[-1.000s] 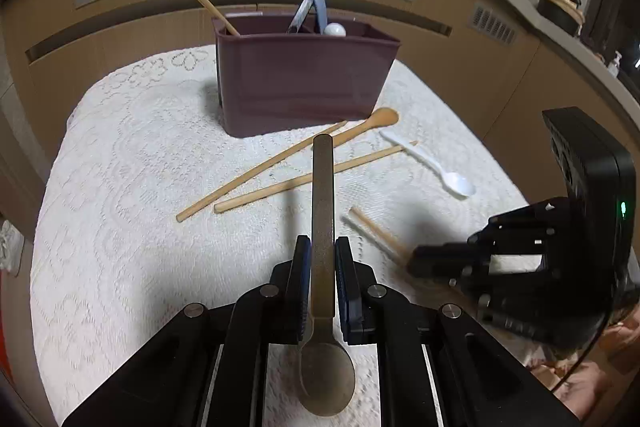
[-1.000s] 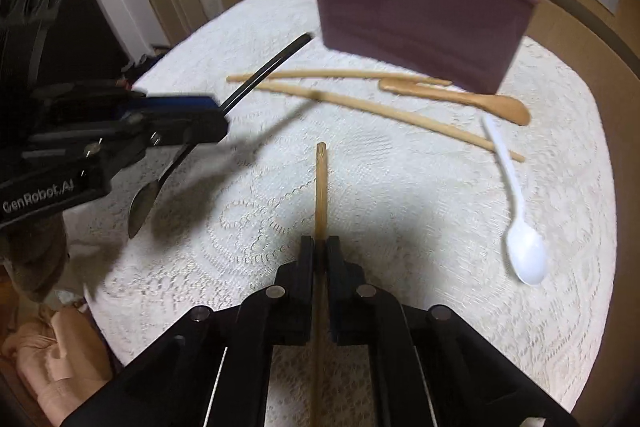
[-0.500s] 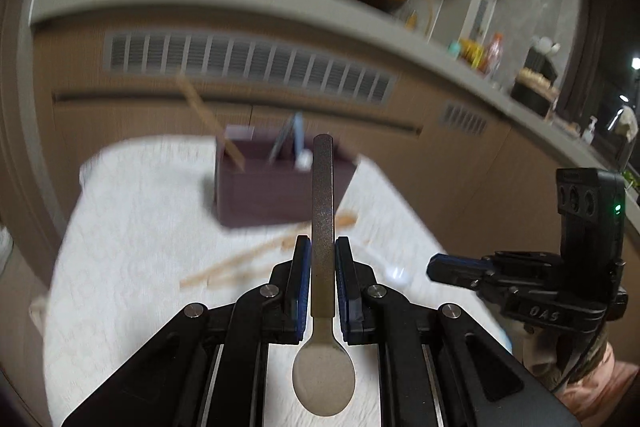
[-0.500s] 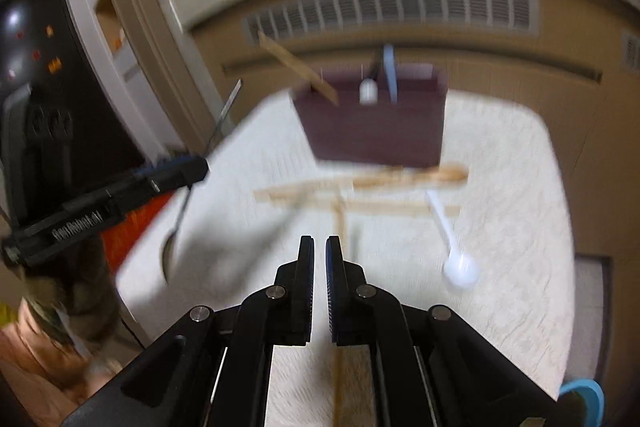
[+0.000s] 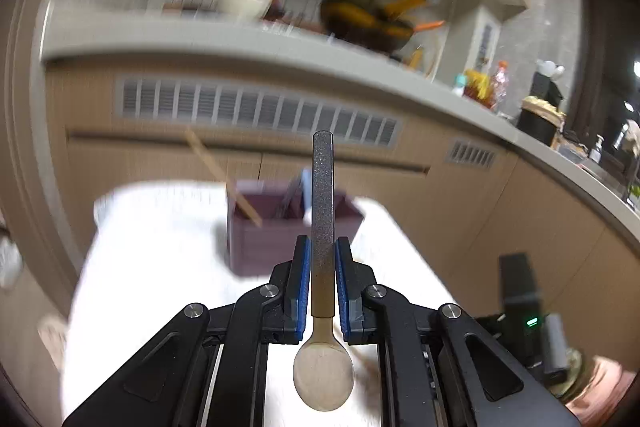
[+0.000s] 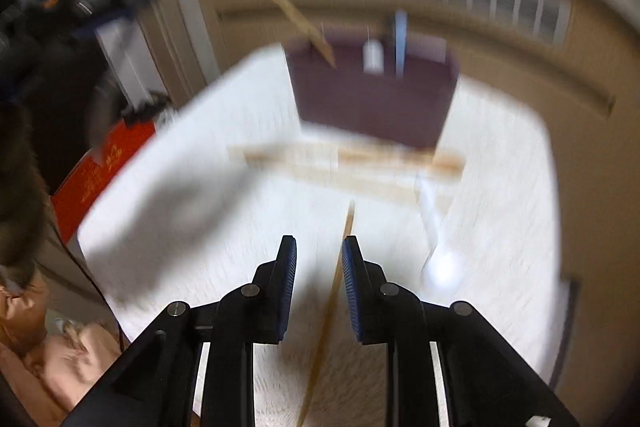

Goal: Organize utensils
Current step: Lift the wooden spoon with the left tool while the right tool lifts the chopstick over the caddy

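Observation:
My left gripper (image 5: 322, 247) is shut on a metal spoon (image 5: 323, 331), handle pointing forward, bowl toward the camera, held above the table. The maroon utensil bin (image 5: 276, 231) stands ahead with a chopstick and other utensils in it; it also shows in the right wrist view (image 6: 372, 99). My right gripper (image 6: 319, 247) is open and empty above the table. A wooden chopstick (image 6: 328, 311) lies on the cloth below its jaws. Wooden chopsticks and a wooden spoon (image 6: 360, 159) lie in front of the bin. A white plastic spoon (image 6: 436, 239) lies to the right.
The table wears a white lace cloth (image 6: 200, 211). Wooden cabinets with a vent grille (image 5: 256, 111) stand behind it. The right gripper's body (image 5: 524, 307) shows at the lower right of the left wrist view. A red box (image 6: 96, 171) sits off the table's left edge.
Both grippers have risen and tilted up from the table. The right gripper has let go of the chopstick and opened; the chopstick lies on the cloth. The left still holds the spoon.

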A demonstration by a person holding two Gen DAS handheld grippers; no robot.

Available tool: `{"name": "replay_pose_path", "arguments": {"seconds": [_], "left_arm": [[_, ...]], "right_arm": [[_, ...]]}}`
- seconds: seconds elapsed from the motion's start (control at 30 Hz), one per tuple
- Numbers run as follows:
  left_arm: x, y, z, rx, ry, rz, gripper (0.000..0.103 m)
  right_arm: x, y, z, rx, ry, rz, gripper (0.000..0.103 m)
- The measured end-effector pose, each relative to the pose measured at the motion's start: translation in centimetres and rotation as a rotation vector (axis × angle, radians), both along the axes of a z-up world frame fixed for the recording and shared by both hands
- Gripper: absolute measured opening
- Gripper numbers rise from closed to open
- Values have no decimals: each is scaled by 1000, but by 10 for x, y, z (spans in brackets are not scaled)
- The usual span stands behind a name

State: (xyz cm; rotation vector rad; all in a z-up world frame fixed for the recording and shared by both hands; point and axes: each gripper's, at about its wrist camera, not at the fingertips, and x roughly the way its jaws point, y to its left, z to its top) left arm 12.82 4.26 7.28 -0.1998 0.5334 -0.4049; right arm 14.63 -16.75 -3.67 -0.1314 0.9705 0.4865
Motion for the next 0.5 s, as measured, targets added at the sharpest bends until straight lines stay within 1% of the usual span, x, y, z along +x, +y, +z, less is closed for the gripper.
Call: {"name": "replay_pose_path", "arguments": {"seconds": [0.07,0.17,0.23,0.27,0.3,0.33,0.37,0.47,0.5], "left_arm": [[2,5,-16,-4,41,12,13],[5,9,-35,-9,94,22,13],[4,10,-42,-13,110,22,13],[4,8,-45,-14,114,20,13],[4,7,-46,-15,118,19,13],[3,5,-49,-14,124,18,12],[3,4,-49,-12,128,17,13],[-3,4,-50,-2,123,16,13],[-4,5,-50,-2,121,18,13]], "right_arm": [[3,0,-25,-33,24,-26,23],[9,3,-46,-51,58,-35,23],[4,10,-49,-94,12,-22,22],[1,18,-49,-146,-18,0,17],[1,22,-50,-164,-26,15,9],[-1,28,-49,-173,-20,34,6],[-3,28,-46,-166,-18,36,6],[-7,18,-14,-67,-60,14,6],[-10,9,4,-4,-80,-3,6]]}}
